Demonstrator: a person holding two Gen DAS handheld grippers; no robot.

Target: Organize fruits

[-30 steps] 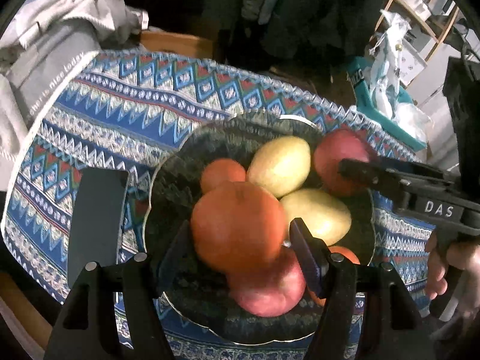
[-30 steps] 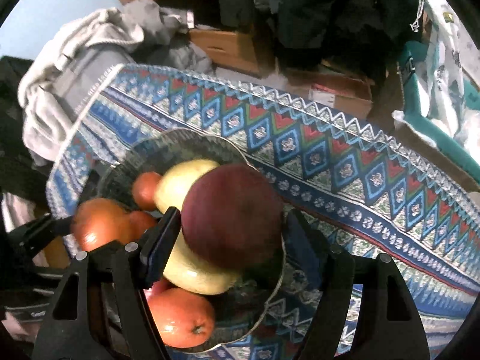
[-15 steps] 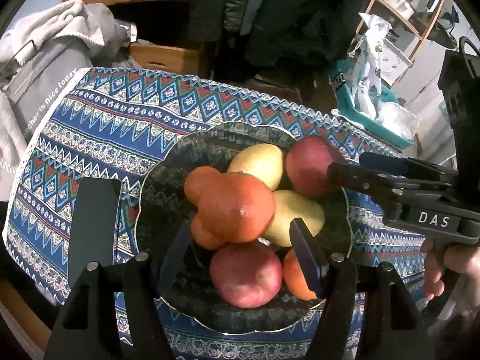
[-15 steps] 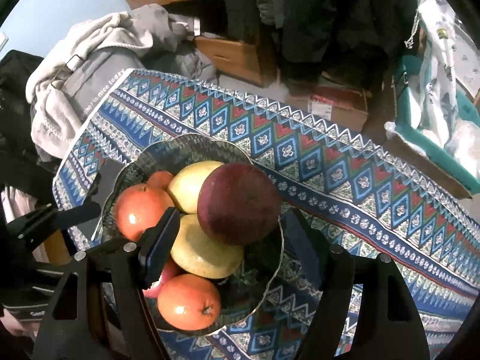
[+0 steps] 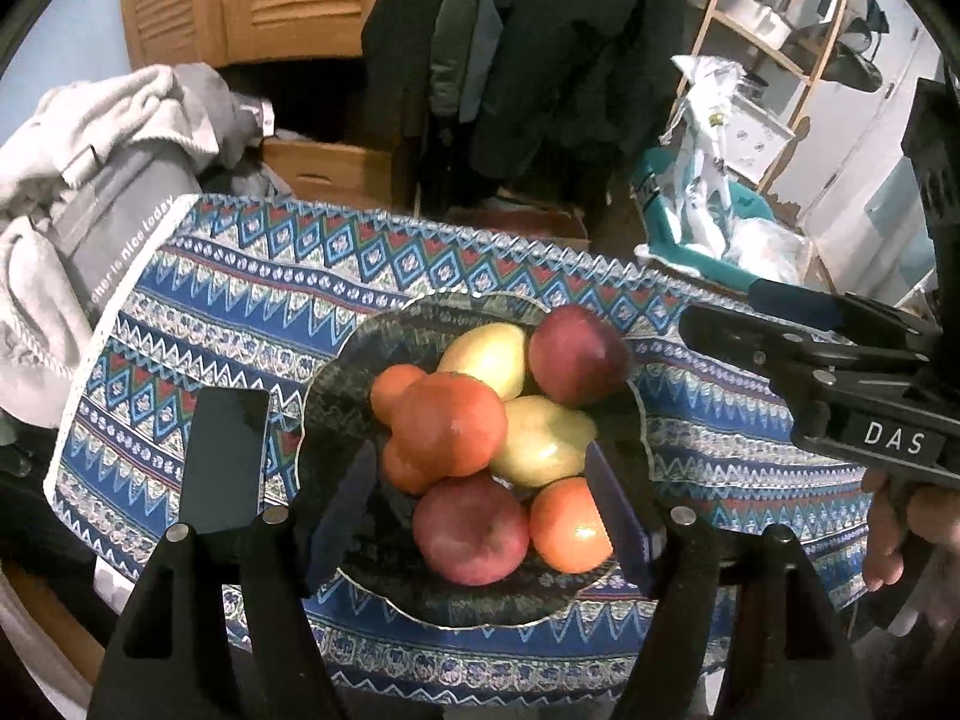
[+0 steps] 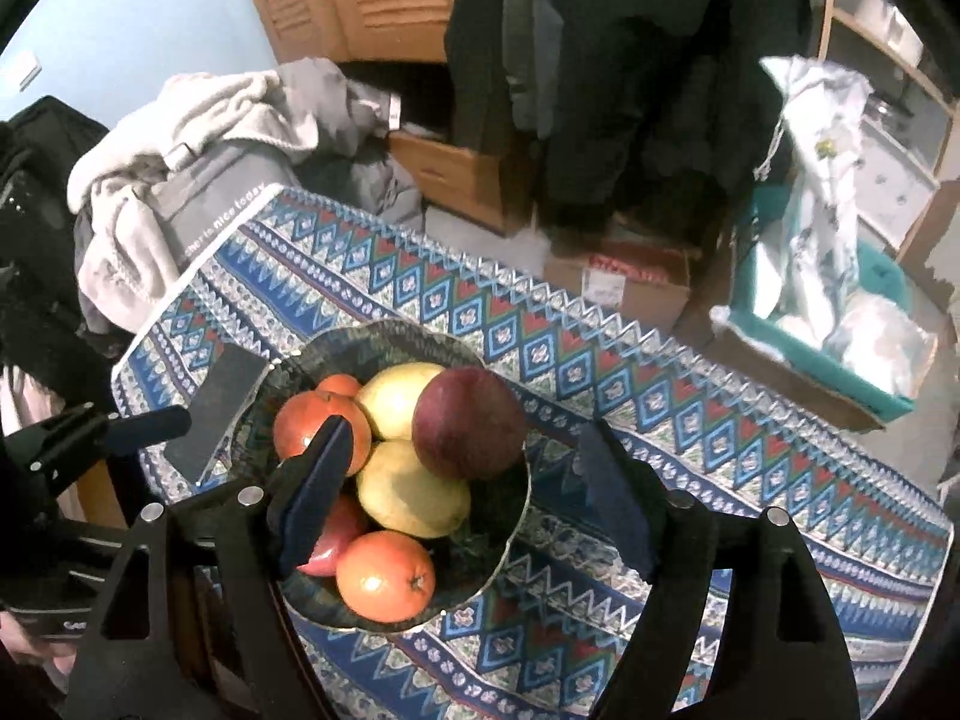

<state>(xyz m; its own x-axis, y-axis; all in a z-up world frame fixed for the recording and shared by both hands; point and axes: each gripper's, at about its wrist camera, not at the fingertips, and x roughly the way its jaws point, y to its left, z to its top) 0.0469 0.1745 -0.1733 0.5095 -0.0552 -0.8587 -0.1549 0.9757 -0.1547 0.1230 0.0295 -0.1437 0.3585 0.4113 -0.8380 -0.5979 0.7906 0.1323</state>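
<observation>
Fruit sits heaped in a dark patterned bowl [image 5: 336, 384] on the blue zigzag tablecloth [image 5: 252, 276], and everything here is placed from that bowl. Left of the bowl, just beside its rim, lies a black phone [image 5: 225, 459]. Above the bowl's near side hangs the left gripper [image 5: 480, 516], its jaws parted with nothing between them; they have just been opening, and the large orange [image 5: 447, 423] on top of the pile lies ahead of and below its fingers. Over the bowl's right side hangs the right gripper [image 6: 462, 495], likewise spread and empty after opening further, with the dark red apple [image 6: 468, 423] below and ahead of it. Both fruits look released, resting on the heap. Any next pick seems to turn on that downward, forward offset: each hand is nearer its own fruit, and the round fruits offer no long axis to align with. Counted in the bowl: four oranges, two yellow pears or lemons, which I cannot tell apart, and two red apples, including the pinker apple [image 5: 471, 531] at the near rim.
</observation>
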